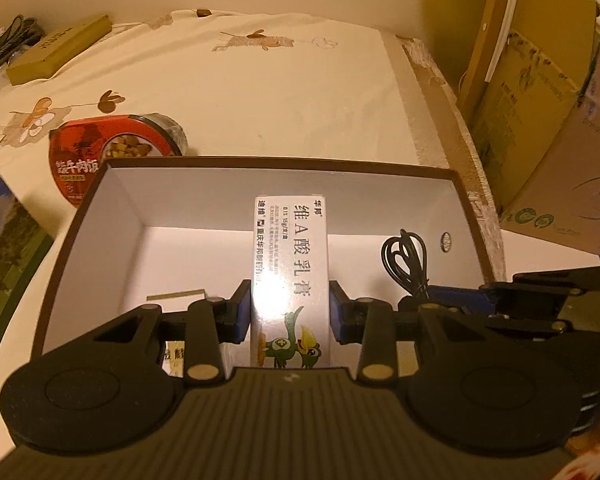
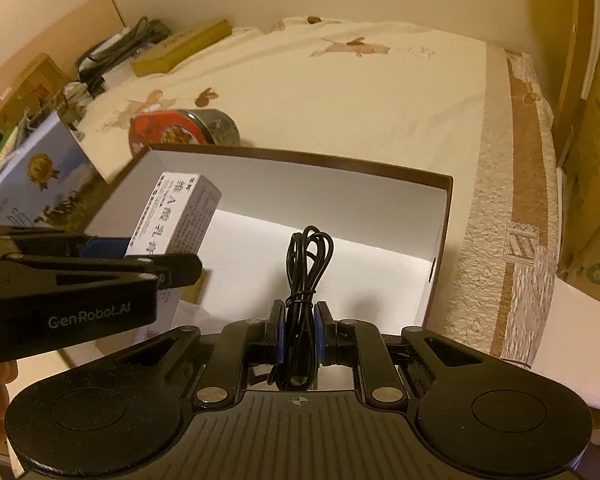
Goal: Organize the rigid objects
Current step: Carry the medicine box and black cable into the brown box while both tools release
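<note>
My left gripper [image 1: 290, 314] is shut on a long white medicine carton [image 1: 290, 256] with Chinese print and a green bird, held over the open brown box with a white inside [image 1: 120, 216]. In the right wrist view the same carton [image 2: 172, 216] sticks out of the left gripper [image 2: 156, 260] at the box's left side. My right gripper [image 2: 298, 334] is shut on a bundled black cable [image 2: 306, 264], also over the box [image 2: 340, 184]. The cable [image 1: 404, 264] shows at the right in the left wrist view.
A red-lidded round food tub [image 1: 112, 152] lies just behind the box on the cream patterned cloth [image 1: 260, 92]. An olive flat box [image 1: 56, 50] sits at the far left. Cardboard cartons [image 1: 548, 128] stand on the right. A blue picture box [image 2: 36, 184] lies to the left.
</note>
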Motion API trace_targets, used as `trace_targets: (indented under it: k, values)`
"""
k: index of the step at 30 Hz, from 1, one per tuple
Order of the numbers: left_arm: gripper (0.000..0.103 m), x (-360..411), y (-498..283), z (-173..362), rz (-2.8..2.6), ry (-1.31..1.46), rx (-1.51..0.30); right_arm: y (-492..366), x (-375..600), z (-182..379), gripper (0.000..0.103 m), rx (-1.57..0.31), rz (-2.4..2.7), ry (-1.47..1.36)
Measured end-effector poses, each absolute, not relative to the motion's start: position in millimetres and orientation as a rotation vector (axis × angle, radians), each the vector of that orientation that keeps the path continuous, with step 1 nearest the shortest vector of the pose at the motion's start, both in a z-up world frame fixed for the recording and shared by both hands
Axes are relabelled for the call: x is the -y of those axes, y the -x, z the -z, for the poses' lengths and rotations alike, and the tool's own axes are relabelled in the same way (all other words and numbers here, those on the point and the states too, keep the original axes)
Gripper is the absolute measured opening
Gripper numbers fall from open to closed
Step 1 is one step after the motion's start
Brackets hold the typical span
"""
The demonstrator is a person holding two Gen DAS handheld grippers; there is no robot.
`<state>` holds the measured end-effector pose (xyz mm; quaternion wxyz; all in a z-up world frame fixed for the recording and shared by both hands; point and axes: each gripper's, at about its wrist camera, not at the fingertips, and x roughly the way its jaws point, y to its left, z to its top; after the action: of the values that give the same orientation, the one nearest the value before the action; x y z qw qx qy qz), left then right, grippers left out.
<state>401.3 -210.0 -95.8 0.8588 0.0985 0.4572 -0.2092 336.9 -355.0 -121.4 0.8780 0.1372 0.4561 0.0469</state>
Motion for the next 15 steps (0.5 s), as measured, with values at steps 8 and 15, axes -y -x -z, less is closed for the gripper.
trace_targets:
  k: [8,15]
  values:
    - [0.033,219.4,-415.8,116.1,0.432,-0.253,-0.973,-346.3,358.2,132.5,0.011,-0.962,-0.087,-0.284]
    - [0.035,221.5,-417.5,117.9,0.424,-0.277,-0.943,-347.3,359.4,132.4,0.011,-0.955,-0.08,-0.295]
